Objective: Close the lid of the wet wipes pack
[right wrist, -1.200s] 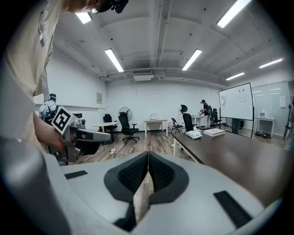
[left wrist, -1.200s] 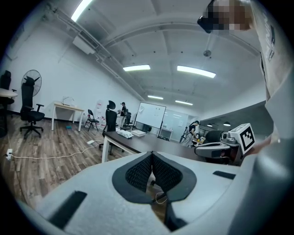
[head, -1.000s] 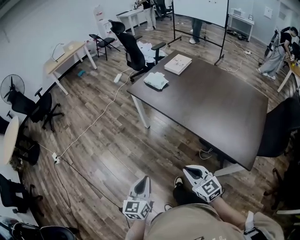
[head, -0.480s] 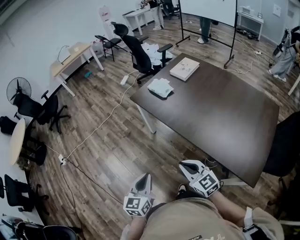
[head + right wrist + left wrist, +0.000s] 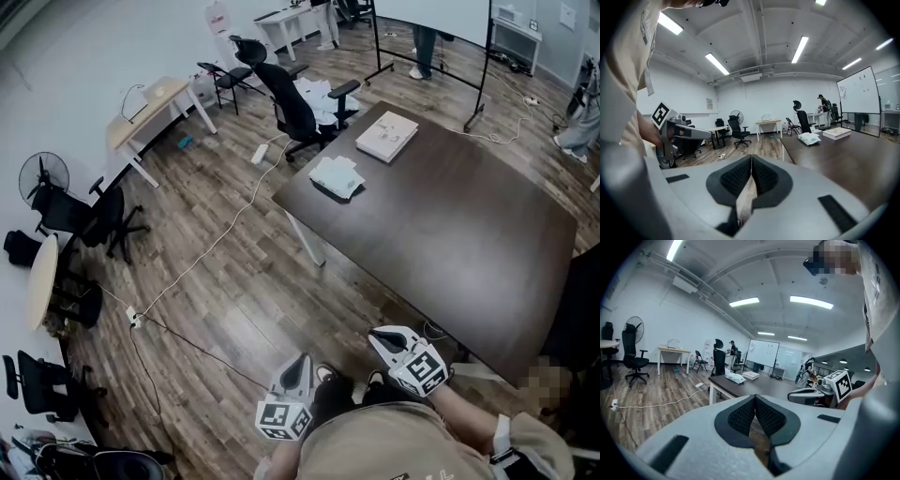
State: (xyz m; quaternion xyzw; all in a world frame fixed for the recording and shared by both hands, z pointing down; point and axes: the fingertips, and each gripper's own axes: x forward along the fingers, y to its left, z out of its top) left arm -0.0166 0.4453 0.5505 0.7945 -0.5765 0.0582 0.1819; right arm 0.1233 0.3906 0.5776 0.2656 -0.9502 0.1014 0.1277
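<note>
Head view: our wet wipes pack (image 5: pixel 337 176) lies upper centre, well beyond left hand-held gripper (image 5: pixel 299 362) and nearer right hand-held gripper (image 5: pixel 381 337), both closed, empty.

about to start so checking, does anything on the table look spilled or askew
Nothing looks spilled or damaged. The wet wipes pack lies near the table's far corner, beside a flat white box. Only oddity: a white cable trails loose across the floor.

Bright ceiling strips, fisheye edges, sharp
</note>
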